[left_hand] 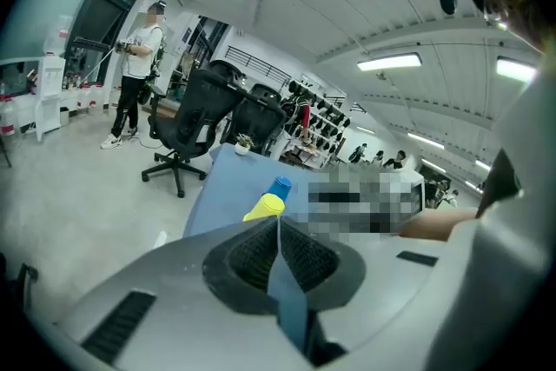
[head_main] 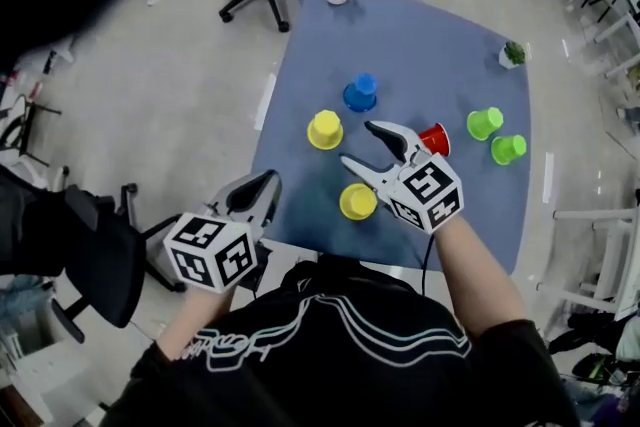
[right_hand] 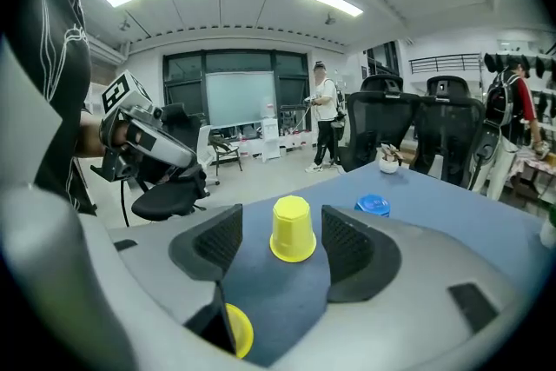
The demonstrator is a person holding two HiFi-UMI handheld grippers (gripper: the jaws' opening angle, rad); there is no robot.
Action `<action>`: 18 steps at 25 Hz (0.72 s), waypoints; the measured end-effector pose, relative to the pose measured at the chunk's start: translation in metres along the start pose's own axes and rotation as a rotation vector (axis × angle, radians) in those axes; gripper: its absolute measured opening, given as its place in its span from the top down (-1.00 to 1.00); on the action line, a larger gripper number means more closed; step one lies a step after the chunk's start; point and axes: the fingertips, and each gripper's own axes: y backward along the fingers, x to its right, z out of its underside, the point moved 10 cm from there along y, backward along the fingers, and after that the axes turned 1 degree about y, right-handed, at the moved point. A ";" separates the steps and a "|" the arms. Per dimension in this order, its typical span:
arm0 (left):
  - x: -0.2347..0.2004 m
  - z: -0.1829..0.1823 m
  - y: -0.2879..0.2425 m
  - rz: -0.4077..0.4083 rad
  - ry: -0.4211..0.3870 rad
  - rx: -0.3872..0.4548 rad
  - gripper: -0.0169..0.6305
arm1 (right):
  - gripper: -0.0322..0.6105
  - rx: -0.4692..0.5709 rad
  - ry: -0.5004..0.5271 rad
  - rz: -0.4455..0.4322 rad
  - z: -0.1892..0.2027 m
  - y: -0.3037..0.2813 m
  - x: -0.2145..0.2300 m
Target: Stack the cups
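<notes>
Right gripper (head_main: 358, 143) hangs low over the blue table (head_main: 440, 45), jaws wide apart and holding nothing, lined up on one inverted yellow cup (head_main: 325, 130) ahead of it, with the other yellow cup (head_main: 358, 202) just under its body. Six cups stand unstacked and apart: those two yellow, two green (head_main: 484, 123) (head_main: 508, 149), one blue cup (head_main: 360, 93), and one red cup (head_main: 434, 139) just beside that gripper. Left gripper (head_main: 264, 183) sits off the table's near left corner, jaws pressed together and empty.
</notes>
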 end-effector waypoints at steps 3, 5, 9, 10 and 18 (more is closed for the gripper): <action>-0.001 0.000 -0.001 -0.030 0.020 0.006 0.85 | 0.01 -0.012 0.018 -0.027 -0.001 -0.014 0.008; -0.001 0.002 -0.002 -0.046 0.031 0.009 0.85 | 0.01 -0.025 0.041 -0.038 0.000 -0.023 0.012; -0.003 0.008 -0.004 -0.083 0.053 0.011 0.85 | 0.01 -0.033 0.046 -0.070 0.005 -0.042 0.016; -0.005 0.010 -0.004 -0.094 0.063 0.015 0.85 | 0.01 -0.036 0.048 -0.077 0.007 -0.046 0.017; -0.009 0.022 -0.011 -0.149 0.128 0.048 0.85 | 0.01 -0.073 0.110 -0.128 0.017 -0.072 0.025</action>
